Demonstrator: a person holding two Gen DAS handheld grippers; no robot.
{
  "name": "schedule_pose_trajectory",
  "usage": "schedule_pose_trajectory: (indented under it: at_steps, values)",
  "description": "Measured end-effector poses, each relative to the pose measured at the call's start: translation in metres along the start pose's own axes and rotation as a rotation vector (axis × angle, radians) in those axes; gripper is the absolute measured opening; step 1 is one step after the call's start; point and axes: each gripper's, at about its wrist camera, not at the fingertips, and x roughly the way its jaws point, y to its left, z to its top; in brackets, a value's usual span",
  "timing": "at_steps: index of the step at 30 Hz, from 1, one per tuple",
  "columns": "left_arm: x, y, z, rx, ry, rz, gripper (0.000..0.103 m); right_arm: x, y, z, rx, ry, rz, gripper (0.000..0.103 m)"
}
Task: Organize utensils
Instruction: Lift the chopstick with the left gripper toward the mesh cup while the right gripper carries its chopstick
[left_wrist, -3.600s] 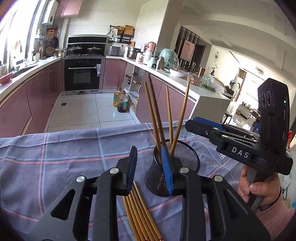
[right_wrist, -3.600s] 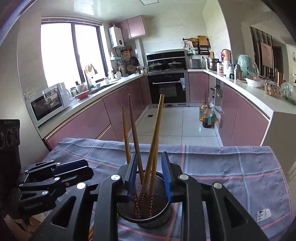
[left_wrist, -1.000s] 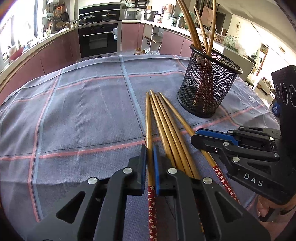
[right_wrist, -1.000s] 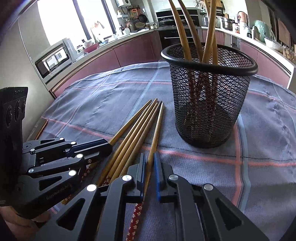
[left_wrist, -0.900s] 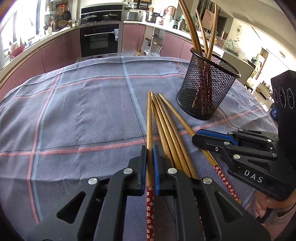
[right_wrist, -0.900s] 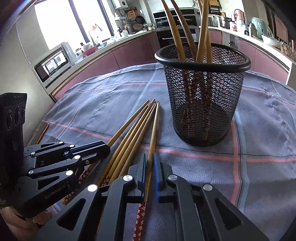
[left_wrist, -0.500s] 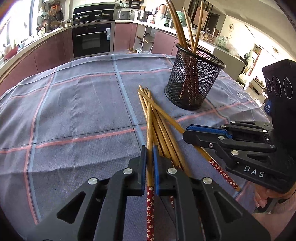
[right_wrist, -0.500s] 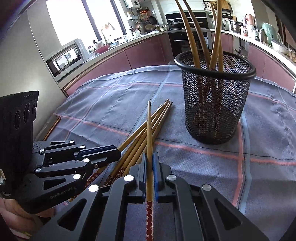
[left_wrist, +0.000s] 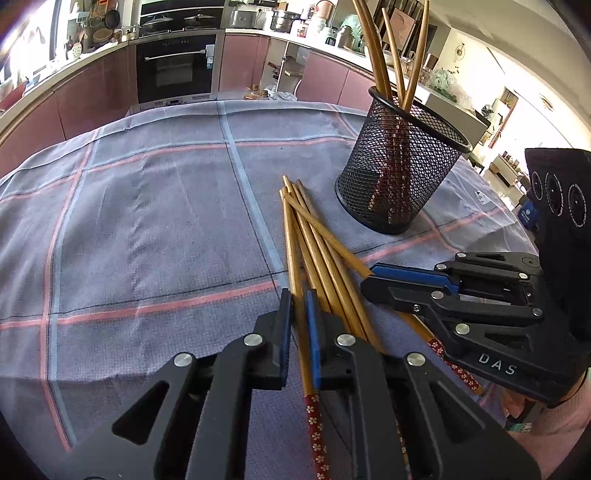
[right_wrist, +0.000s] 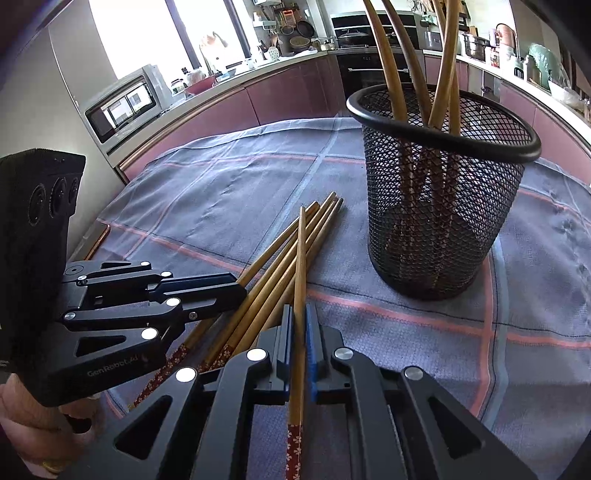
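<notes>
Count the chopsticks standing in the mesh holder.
4 chopsticks, all upright in the black mesh holder: in the right wrist view, two lean left and two lean right. They cross and overlap, so another could be hidden.

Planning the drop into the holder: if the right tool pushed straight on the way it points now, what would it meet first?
Probably nothing soon. The right tool, shut on a chopstick, points left of the mesh holder, along the checked cloth. Depth is unclear.
</notes>
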Motion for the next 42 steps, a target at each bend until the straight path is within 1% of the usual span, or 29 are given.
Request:
schedule_pose_trajectory:
  at_steps: [3,9,14,24,32,37,42]
  values:
    - [-0.002,-0.003,0.000,0.000,-0.011,0.011,0.007,-0.010,-0.001,0.000,-0.002,-0.031,0.008,0.006]
    - [-0.027,-0.010,0.005,0.011,-0.071,-0.025,0.008,-0.043,-0.004,0.005,-0.011,-0.117,0.023,0.006]
    - [-0.058,-0.015,0.014,0.019,-0.134,-0.088,0.007,-0.073,-0.012,0.010,0.000,-0.198,0.025,0.006]
    - [-0.108,-0.021,0.030,0.027,-0.244,-0.169,0.007,-0.119,-0.029,0.021,0.018,-0.328,0.013,0.006]
    - [-0.127,-0.028,0.055,0.021,-0.337,-0.182,0.007,-0.146,-0.035,0.040,0.000,-0.413,-0.014,0.006]
    - [-0.131,-0.035,0.074,0.016,-0.379,-0.186,0.007,-0.162,-0.040,0.053,-0.012,-0.456,-0.019,0.006]
    - [-0.139,-0.044,0.092,0.031,-0.425,-0.185,0.007,-0.175,-0.038,0.067,-0.039,-0.493,-0.032,0.006]
